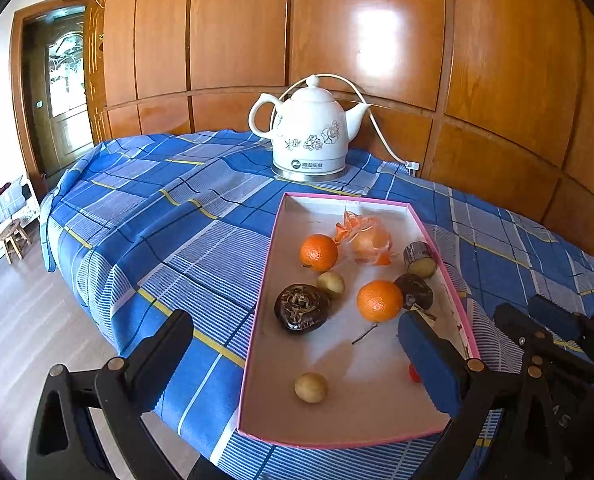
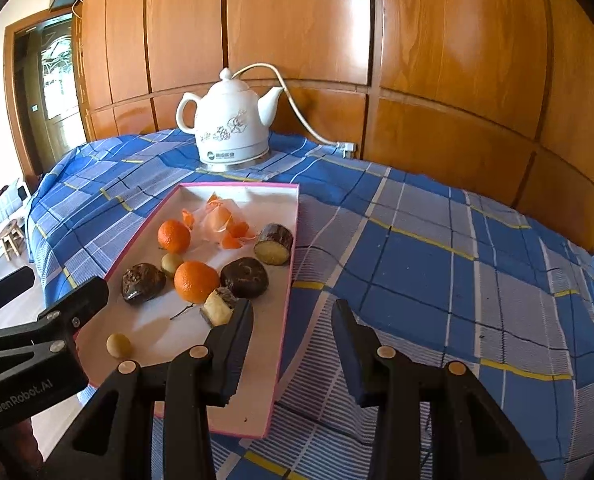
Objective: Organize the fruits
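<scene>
fruits lying loose in the pink-rimmed tray (image 2: 285,292) on the bench, right gripper (image 2: 293,316) fingers standing part open and empty astride the rim, left gripper (image 1: 297,340) wide and empty, risking snagging the tray and rolling the near orange (image 2: 196,281).

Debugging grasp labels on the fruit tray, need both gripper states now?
Left gripper: open, jaws wide apart over the tray, holding nothing.
Right gripper: open, nothing between the jaws, one finger beside a cut fruit piece.
</scene>
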### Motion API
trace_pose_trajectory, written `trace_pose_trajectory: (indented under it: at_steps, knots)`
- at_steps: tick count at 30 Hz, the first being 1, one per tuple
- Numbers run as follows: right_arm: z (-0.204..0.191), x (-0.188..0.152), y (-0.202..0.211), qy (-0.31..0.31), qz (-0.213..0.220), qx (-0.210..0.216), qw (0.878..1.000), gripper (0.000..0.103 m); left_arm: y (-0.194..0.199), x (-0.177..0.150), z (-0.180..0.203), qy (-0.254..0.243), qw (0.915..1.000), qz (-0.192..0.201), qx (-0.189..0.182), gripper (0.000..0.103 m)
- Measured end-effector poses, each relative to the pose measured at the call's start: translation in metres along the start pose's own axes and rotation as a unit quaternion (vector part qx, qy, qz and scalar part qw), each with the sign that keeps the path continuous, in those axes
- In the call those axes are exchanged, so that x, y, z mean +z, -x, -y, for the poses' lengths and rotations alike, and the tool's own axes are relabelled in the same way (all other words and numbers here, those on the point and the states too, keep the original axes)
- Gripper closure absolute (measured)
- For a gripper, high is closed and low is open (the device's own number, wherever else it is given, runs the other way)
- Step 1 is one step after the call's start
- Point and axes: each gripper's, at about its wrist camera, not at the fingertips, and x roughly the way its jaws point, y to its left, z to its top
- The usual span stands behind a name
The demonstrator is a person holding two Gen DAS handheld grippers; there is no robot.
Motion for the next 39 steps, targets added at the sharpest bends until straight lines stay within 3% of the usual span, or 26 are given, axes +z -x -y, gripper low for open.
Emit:
trace_pose_trajectory:
  at_steps: [39]
  knots:
    - [-0.0049, -0.0019, -0.0013, 0.011, -0.005, 0.007, 1.0, 0.062, 0.0003, -0.0022, 0.0003, -0.007, 1.0, 0.0, -0.005, 0.0]
